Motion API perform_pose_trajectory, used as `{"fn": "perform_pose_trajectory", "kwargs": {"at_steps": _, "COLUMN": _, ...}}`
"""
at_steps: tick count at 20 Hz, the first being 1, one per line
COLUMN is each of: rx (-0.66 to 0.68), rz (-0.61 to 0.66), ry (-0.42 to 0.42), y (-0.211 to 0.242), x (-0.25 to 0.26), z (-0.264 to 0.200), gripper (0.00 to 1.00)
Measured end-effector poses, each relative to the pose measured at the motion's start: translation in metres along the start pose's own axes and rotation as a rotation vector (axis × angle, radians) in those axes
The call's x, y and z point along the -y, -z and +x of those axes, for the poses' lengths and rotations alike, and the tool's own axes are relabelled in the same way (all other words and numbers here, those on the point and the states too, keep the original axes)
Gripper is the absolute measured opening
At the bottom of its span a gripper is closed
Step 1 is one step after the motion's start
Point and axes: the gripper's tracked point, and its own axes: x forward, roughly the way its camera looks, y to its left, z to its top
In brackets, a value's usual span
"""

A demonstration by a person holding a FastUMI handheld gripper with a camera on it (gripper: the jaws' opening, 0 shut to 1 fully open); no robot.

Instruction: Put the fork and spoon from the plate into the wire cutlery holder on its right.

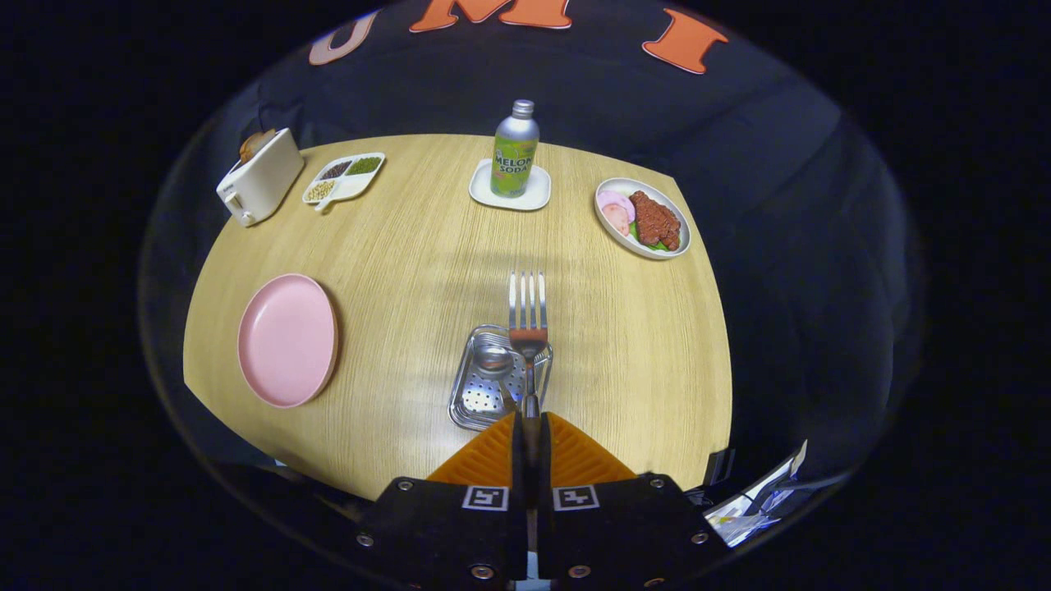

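One fork was held in the gripper, with both fingers pressed tight on its handle. The fork's long side ran straight ahead from the fingers, and its four prongs pointed away toward the far side of the bench. The fork hung above the shiny metal cutlery holder, which sat on the bench just ahead of the fingers. The holder had small holes in its bottom. One spoon lay inside it, with its bowl at the far end, just beside the fork's neck. Whether the fork touched the holder could not be told. One pink plate sat on the bench to the left of the holder, well apart from it, and there was nothing on it. At the far side of the bench stood one silver and green soda bottle, upright on a small white square dish. To the right of the bottle was one round white plate with a brown piece of meat, some pink slices and a bit of green on it. To the left of the bottle was one white tray with three parts, each filled with small bits of a different color. One white toaster stood at the far left corner, with something brown sticking out of its top.
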Motion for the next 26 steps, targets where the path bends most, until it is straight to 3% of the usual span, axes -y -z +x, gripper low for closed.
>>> {"fn": "perform_pose_trajectory", "kwargs": {"at_steps": 15, "rx": -0.232, "rz": -0.202, "ry": -0.112, "y": 0.03, "x": -0.006, "z": 0.007, "gripper": 0.06}}
{"fn": "perform_pose_trajectory", "kwargs": {"at_steps": 21, "rx": -0.24, "rz": -0.218, "ry": -0.126, "y": 0.028, "x": -0.007, "z": 0.008, "gripper": 0.08}}
{"fn": "perform_pose_trajectory", "kwargs": {"at_steps": 26, "rx": -0.142, "rz": -0.153, "ry": -0.101, "y": -0.001, "x": 0.001, "z": 0.009, "gripper": 0.11}}
